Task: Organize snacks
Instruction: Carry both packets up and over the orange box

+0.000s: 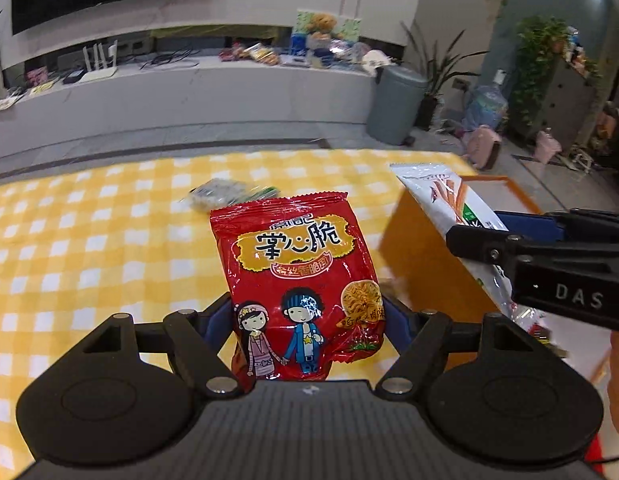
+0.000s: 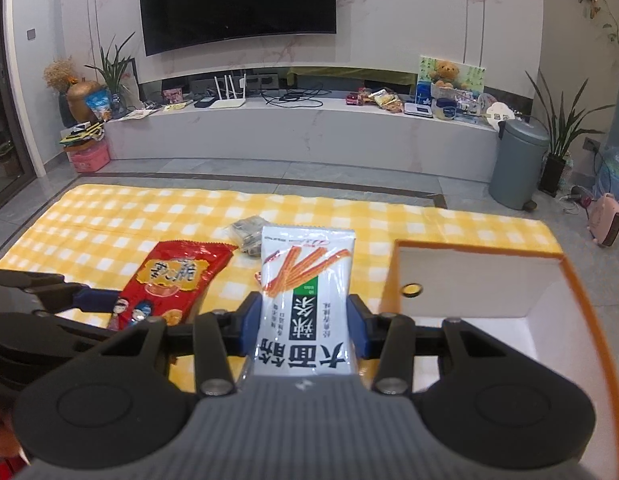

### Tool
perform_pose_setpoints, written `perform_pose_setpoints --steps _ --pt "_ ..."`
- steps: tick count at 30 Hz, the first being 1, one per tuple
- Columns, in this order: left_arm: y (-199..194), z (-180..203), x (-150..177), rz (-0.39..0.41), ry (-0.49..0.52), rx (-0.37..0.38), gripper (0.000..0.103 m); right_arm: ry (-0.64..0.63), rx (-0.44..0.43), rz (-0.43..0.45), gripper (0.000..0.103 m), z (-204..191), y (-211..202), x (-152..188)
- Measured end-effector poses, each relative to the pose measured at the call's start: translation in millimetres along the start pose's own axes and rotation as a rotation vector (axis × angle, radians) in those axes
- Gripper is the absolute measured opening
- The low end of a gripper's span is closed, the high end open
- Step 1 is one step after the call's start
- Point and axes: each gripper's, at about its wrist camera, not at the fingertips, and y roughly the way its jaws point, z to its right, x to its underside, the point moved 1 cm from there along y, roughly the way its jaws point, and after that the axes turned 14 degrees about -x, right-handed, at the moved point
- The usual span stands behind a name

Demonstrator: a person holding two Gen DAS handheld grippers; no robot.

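I cannot identify the small blurred packet behind the red snack bag. The orange box runs past the right wrist view's edge.

A: What did the red snack bag look like?

B: Glossy red, with yellow lettering and two cartoon children, standing upright and pinched at its lower end.

A: And the white snack packet?

B: White, printed with orange sticks and a green-and-black label, held upright just beside the orange box, whose white inside stood open. A small clear packet lay flat on the checked cloth behind.
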Motion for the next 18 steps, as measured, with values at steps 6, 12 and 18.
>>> perform_pose_setpoints --steps 6,12,18 --pt "-26 34 -11 0.054 0.059 0.05 0.086 0.01 0.023 -0.006 0.044 21 -44 -1" --pt "-37 74 -16 0.082 0.141 0.115 0.086 0.011 0.081 -0.022 0.044 45 -84 5" --pt "-37 118 -20 0.06 0.241 0.206 0.086 0.007 0.131 -0.074 0.044 71 -113 12"
